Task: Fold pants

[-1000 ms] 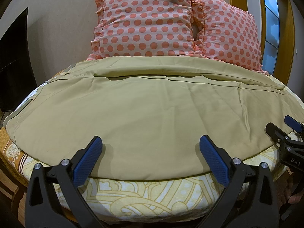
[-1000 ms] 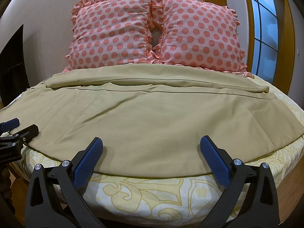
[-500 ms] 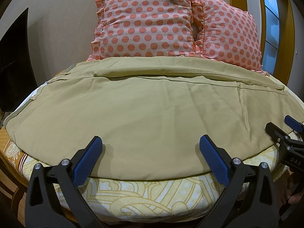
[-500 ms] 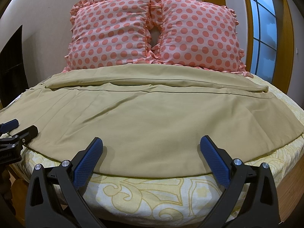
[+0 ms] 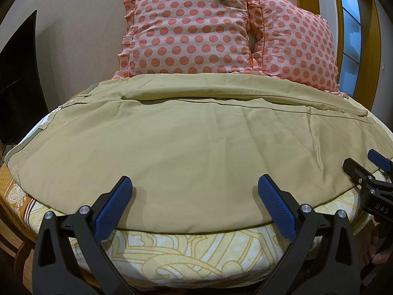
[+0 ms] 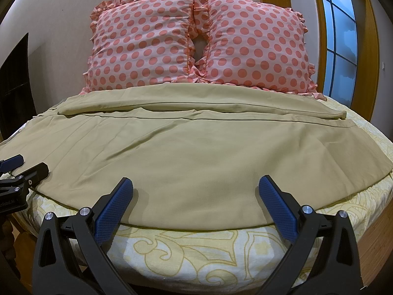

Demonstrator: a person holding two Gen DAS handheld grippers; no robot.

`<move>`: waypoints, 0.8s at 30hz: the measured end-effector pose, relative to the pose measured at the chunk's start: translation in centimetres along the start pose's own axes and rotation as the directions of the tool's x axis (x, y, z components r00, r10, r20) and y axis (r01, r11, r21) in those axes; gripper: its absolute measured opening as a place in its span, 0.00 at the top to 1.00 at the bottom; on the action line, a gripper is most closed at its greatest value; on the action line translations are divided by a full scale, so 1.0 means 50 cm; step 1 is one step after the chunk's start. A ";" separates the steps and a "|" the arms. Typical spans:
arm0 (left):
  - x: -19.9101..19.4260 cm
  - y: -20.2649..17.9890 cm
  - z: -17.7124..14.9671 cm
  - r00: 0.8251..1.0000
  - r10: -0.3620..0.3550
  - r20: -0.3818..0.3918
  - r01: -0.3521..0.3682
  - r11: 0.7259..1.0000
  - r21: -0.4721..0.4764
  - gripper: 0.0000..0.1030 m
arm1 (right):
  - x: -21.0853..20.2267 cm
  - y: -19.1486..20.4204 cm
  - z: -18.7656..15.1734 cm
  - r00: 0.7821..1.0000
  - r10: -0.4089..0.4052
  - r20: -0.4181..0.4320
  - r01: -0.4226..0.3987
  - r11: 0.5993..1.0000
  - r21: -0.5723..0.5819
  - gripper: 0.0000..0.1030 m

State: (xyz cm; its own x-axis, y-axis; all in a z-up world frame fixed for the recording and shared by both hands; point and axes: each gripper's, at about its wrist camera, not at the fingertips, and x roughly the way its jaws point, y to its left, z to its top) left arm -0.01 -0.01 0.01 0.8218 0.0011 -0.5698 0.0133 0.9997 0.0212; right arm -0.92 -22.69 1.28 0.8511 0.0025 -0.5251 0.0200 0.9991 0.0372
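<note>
Khaki pants [image 5: 191,147] lie spread flat across the bed, waistband at the left, legs running right; they also show in the right wrist view [image 6: 196,152]. The far leg lies folded along the back. My left gripper [image 5: 194,204] is open and empty just above the pants' near edge, toward the left part. My right gripper [image 6: 196,201] is open and empty over the near edge further right. Each gripper shows in the other's view: the right one [image 5: 363,169] at the right edge, the left one [image 6: 17,172] at the left edge.
Two pink polka-dot pillows [image 6: 196,44] lean on the wall behind the pants. The bed has a yellow patterned sheet [image 6: 196,253]. A dark screen [image 5: 17,78] stands at left. A window with a wooden frame [image 6: 343,36] is at right.
</note>
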 end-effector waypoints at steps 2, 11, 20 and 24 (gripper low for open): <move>0.000 0.000 0.000 1.000 0.000 0.001 0.000 1.000 0.000 0.02 | 0.000 0.000 0.000 1.000 0.000 0.000 0.000 1.000 0.000 0.01; 0.000 0.000 0.000 1.000 0.000 0.000 0.000 1.000 0.000 0.02 | 0.002 -0.001 0.000 1.000 -0.002 0.000 0.002 1.000 0.001 0.01; 0.000 0.000 0.000 1.000 0.001 0.001 -0.001 1.000 0.000 0.02 | 0.003 -0.002 0.000 1.000 -0.001 0.000 0.001 1.000 0.000 0.01; 0.000 0.000 0.000 1.000 0.001 0.000 -0.001 1.000 0.000 0.02 | 0.003 -0.002 0.000 1.000 -0.001 -0.001 0.001 1.000 0.001 0.01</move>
State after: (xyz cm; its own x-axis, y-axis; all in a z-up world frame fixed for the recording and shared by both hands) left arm -0.01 -0.01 0.01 0.8219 0.0025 -0.5697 0.0122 0.9997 0.0220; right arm -0.79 -22.81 1.20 0.8504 0.0016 -0.5261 0.0211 0.9991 0.0373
